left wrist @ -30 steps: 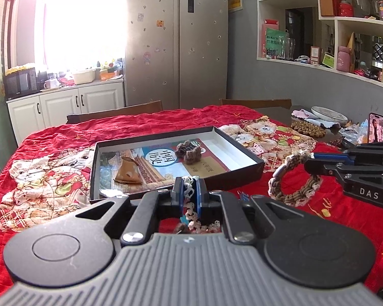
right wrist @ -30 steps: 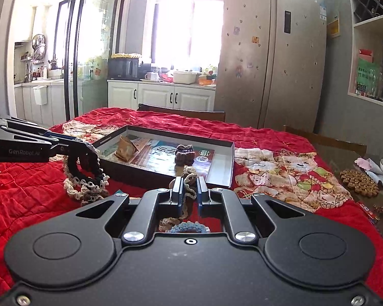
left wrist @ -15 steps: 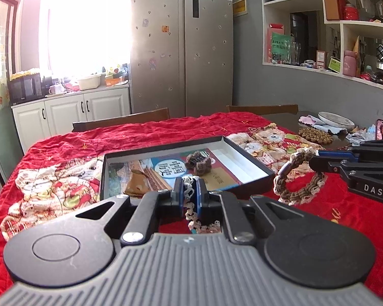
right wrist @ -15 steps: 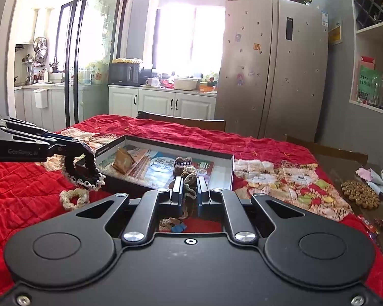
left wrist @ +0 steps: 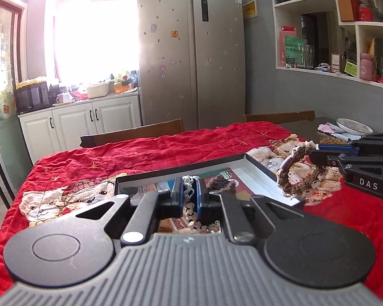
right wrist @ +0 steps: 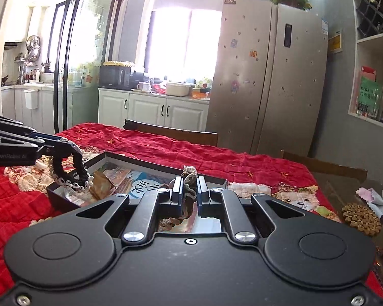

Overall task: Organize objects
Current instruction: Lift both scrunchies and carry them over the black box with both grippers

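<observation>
My left gripper [left wrist: 189, 192] is shut on a black scrunchie with white lace trim [left wrist: 191, 204]; it hangs as a dark ring [right wrist: 69, 170] over the left end of the shallow black box [right wrist: 63, 199]. My right gripper [right wrist: 189, 187] is shut on a brown scrunchie with cream lace [right wrist: 187, 178], seen as a ring [left wrist: 297, 176] over the box's right wall [left wrist: 264, 169]. Inside the box lie a brown scrunchie [left wrist: 220, 185], a tan folded piece [right wrist: 100, 182] and printed cards.
A red quilted cloth with bear prints [left wrist: 166, 153] covers the table. A round brown beaded mat [right wrist: 361, 219] and a plate [left wrist: 355, 126] sit at the right end. Chair backs [left wrist: 132, 132] stand behind the table.
Both grippers have lifted their scrunchies off the cloth and moved forward, over the box. The cameras now sit higher and closer to it.
</observation>
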The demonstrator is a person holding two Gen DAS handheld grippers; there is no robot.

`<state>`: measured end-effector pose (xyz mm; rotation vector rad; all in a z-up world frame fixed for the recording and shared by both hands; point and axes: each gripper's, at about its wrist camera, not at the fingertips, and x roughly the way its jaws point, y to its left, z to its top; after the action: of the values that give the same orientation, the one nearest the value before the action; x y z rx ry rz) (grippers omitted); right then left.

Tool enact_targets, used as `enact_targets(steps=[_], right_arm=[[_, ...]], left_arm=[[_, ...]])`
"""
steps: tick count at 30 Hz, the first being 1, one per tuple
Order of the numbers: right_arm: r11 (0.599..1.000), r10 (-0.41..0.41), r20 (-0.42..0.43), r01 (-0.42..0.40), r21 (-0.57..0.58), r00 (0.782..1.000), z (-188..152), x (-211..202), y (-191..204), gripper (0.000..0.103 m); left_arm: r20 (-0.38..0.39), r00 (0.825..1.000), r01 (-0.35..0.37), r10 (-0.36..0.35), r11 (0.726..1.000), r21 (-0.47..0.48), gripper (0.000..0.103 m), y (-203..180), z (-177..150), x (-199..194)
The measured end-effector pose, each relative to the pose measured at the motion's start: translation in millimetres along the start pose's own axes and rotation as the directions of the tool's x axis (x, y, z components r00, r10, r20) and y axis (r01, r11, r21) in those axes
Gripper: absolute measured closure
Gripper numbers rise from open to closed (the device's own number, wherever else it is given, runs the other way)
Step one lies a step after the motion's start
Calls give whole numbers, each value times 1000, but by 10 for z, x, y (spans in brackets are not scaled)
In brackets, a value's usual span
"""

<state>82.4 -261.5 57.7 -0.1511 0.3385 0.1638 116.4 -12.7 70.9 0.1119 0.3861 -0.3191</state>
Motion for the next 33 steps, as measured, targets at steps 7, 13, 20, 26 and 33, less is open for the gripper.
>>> enact_targets(steps=[7,13,20,26,33], right_arm=[[999,11,-38,-9,44,999,113,480,-61,93],[998,-9,-52,12,59,999,152,870,-93,93],[989,-31,-75,41,145,997,147,1374,-194,93],[978,-54,-113,75,195,992,60,1745,-292,93],[972,-79,-165,112,205,983,-86,1999,-336,93]], left_arm=[[-49,999,-9,9,1000,-6,91,53,55,378],[-64,998,-21,21,1000,-8,91,42,90,671],[-88,996,-36,33,999,-32,91,67,72,1044],[-107,994,-27,21,998,-60,91,109,47,1338],[-133,991,-39,30,997,-60,91,86,4,1593]])
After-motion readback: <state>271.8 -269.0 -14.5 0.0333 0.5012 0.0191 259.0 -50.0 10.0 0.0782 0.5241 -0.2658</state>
